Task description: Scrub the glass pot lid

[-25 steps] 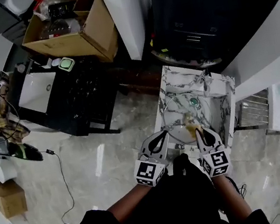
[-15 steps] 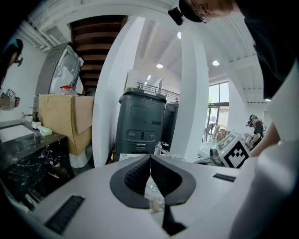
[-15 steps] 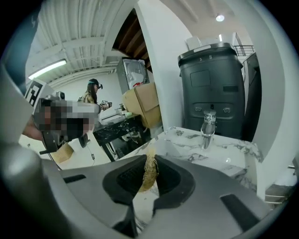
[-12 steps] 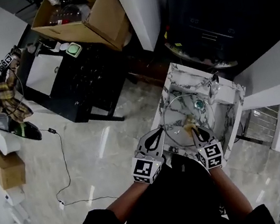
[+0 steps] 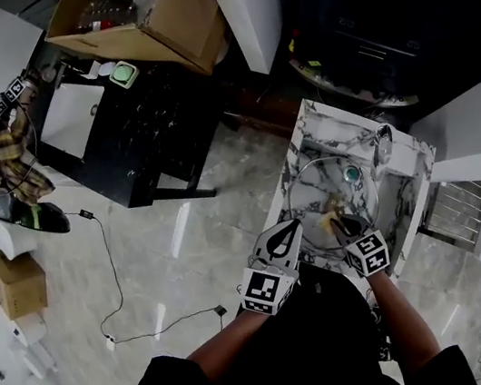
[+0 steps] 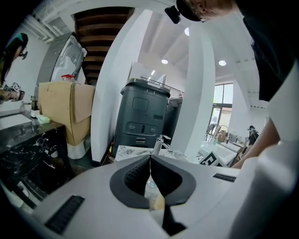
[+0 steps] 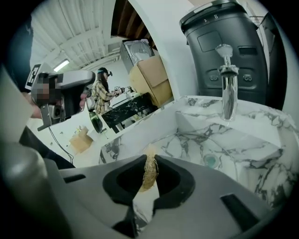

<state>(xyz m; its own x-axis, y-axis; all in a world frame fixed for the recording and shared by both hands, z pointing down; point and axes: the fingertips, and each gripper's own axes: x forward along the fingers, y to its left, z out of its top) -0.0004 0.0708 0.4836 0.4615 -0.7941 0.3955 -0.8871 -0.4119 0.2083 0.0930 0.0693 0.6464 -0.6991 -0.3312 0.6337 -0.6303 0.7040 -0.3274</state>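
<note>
The round glass pot lid (image 5: pixel 309 189) fills most of the white marble-veined sink (image 5: pixel 292 157), so the basin walls crowd my left gripper (image 5: pixel 286 230), pinched on the lid's rim, and my right gripper (image 5: pixel 339 216), full of tan fibrous scrubber (image 7: pixel 149 170). The chrome tap (image 5: pixel 384 145) blocks the far right corner. Straight above the lid I have open room.

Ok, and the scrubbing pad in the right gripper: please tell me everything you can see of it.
The scrubbing pad is pale tan and fibrous, like dried loofah, with a frayed top. The right gripper is shut on it, squeezing it thin and upright, its end past the jaw tips. In the head view it lies over the glass lid above the marble sink; contact is unclear.
</note>
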